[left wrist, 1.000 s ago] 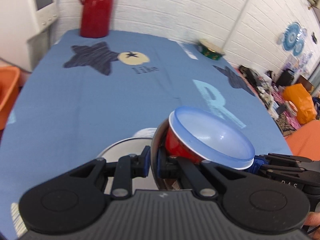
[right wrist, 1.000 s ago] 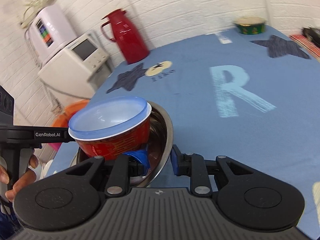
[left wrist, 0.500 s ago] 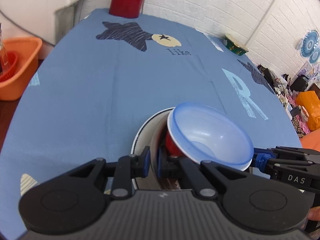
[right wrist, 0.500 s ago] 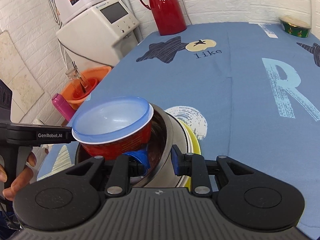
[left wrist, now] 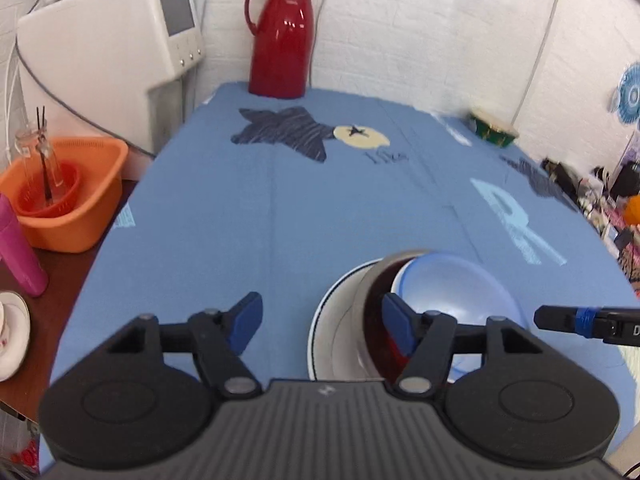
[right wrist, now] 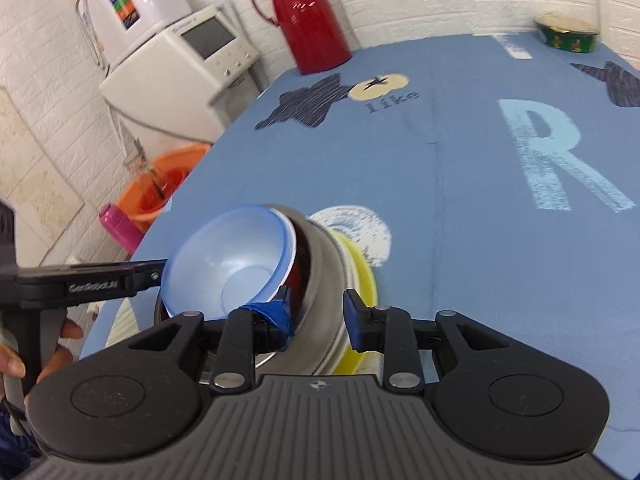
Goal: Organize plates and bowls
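Note:
A red bowl with a pale blue inside sits nested in a steel bowl. The stack rests on a white plate and a yellow plate on the blue tablecloth. My left gripper is open, with the steel bowl's rim just inside its right finger. My right gripper is open, its fingers either side of the steel bowl's wall.
A red thermos stands at the table's far end, a green tin at the far right. An orange basin, a pink bottle and a white appliance stand left of the table.
Both grippers have opened from the steel bowl's rim. The bowl stack has come down onto the plates. My left gripper has shifted left and tilted up.

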